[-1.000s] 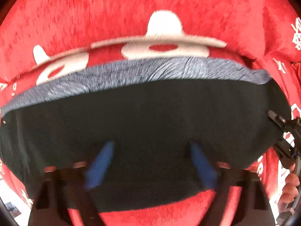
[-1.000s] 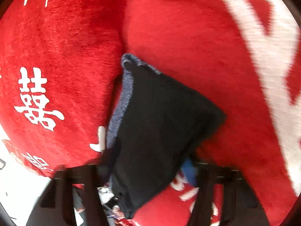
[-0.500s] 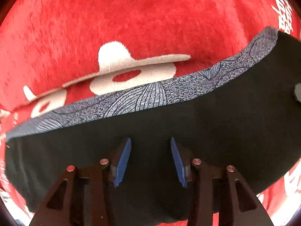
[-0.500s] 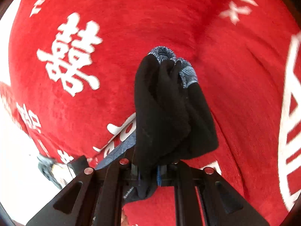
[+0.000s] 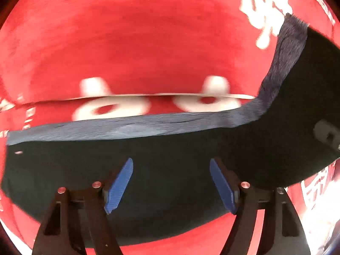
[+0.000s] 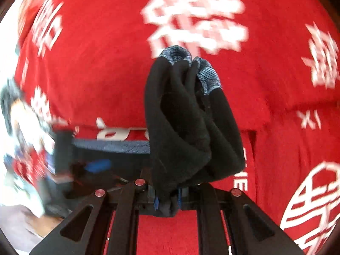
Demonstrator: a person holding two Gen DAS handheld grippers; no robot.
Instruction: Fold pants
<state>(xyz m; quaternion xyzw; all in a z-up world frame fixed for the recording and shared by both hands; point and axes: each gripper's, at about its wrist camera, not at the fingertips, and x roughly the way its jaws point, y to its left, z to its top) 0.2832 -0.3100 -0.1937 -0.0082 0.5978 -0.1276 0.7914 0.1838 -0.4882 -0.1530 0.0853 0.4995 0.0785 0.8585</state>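
Note:
The black pants (image 5: 170, 165) with a grey-blue patterned band (image 5: 148, 125) lie on the red cloth. In the left wrist view my left gripper (image 5: 171, 182) hovers over the black fabric, jaws wide open, blue pads (image 5: 119, 182) empty. The right end of the pants (image 5: 308, 85) is lifted up. In the right wrist view my right gripper (image 6: 167, 201) is shut on a bunched end of the pants (image 6: 187, 123), which stands up from the jaws with the patterned band (image 6: 204, 72) on top. The left gripper (image 6: 95, 165) shows blurred at the left.
A red cloth with white characters (image 6: 191, 21) covers the whole surface; it also shows in the left wrist view (image 5: 148, 42). A fold in the cloth (image 5: 159, 95) runs just beyond the band. A person's hand and clutter (image 6: 25, 148) show blurred at the left edge.
My right gripper has lifted its bunched end of the pants higher and swung over, raising the right end. My left gripper's jaws have opened wider and it shifted left along the pants.

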